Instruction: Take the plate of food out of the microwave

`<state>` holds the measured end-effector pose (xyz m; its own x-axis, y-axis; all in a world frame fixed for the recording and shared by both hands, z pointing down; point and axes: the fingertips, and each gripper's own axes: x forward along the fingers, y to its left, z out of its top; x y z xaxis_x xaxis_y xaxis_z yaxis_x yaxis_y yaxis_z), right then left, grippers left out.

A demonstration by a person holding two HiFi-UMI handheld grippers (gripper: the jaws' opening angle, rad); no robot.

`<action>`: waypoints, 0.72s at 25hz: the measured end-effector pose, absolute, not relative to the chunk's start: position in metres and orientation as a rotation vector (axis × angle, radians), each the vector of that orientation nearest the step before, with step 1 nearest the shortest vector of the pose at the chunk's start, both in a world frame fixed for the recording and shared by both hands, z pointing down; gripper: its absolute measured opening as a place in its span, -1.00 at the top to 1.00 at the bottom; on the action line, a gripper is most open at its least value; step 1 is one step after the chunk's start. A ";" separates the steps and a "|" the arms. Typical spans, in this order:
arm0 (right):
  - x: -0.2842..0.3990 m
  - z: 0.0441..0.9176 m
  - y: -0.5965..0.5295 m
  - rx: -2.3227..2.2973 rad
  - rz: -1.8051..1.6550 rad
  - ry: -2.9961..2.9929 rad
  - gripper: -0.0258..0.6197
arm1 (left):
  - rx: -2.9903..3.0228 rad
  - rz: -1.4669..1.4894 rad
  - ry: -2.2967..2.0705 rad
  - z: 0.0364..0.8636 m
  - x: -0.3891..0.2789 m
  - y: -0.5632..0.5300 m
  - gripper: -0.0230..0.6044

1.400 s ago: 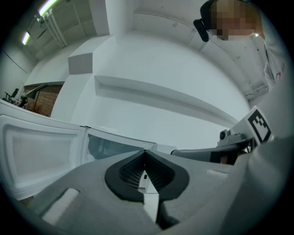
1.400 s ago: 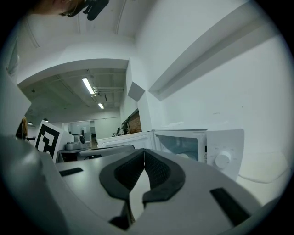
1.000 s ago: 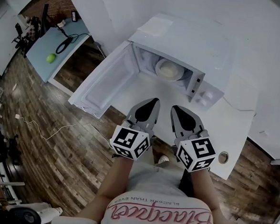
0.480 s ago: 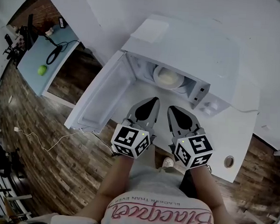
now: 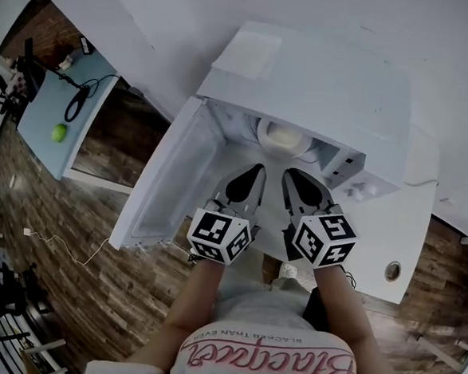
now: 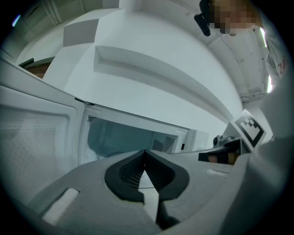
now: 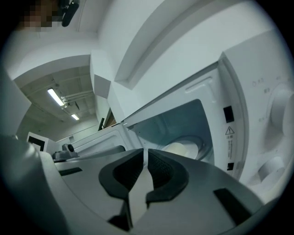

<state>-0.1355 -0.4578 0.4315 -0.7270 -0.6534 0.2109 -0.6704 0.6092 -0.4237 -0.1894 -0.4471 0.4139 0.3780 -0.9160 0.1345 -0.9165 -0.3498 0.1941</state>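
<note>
The white microwave [image 5: 320,92] stands with its door [image 5: 166,185] swung open to the left. Inside, on the turntable, sits a pale plate of food [image 5: 281,136], also visible in the right gripper view as the plate [image 7: 183,149]. Both grippers are held side by side just before the opening, pointing in. My left gripper [image 5: 258,170] is shut and empty, its tips meeting [image 6: 145,153]. My right gripper [image 5: 289,175] has its jaws nearly together [image 7: 145,153]; they have just eased apart to a thin slit, with nothing between them. Neither gripper touches the plate.
The microwave sits on a white counter [image 5: 383,232] with a round hole [image 5: 393,272] near its edge. Control knobs [image 5: 360,187] lie right of the cavity. A flat white pad [image 5: 245,53] rests on top. A blue table with a green ball [image 5: 59,132] stands far left on wood floor.
Both grippers have moved forward together toward the microwave opening, and their tips now lie at its threshold. The plate has not moved.
</note>
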 end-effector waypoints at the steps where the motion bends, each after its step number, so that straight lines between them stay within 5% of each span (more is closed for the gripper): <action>1: -0.137 0.436 -0.462 1.160 0.793 -2.779 0.84 | 2.402 0.007 -1.621 0.416 -0.192 -0.450 0.91; 9: -0.151 0.466 -0.485 1.257 1.019 -2.730 0.57 | 2.410 0.028 -1.537 0.436 -0.207 -0.474 0.91; 18: -0.158 0.504 -0.497 1.354 1.471 -2.625 0.52 | 2.429 0.074 -1.468 0.448 -0.216 -0.488 0.91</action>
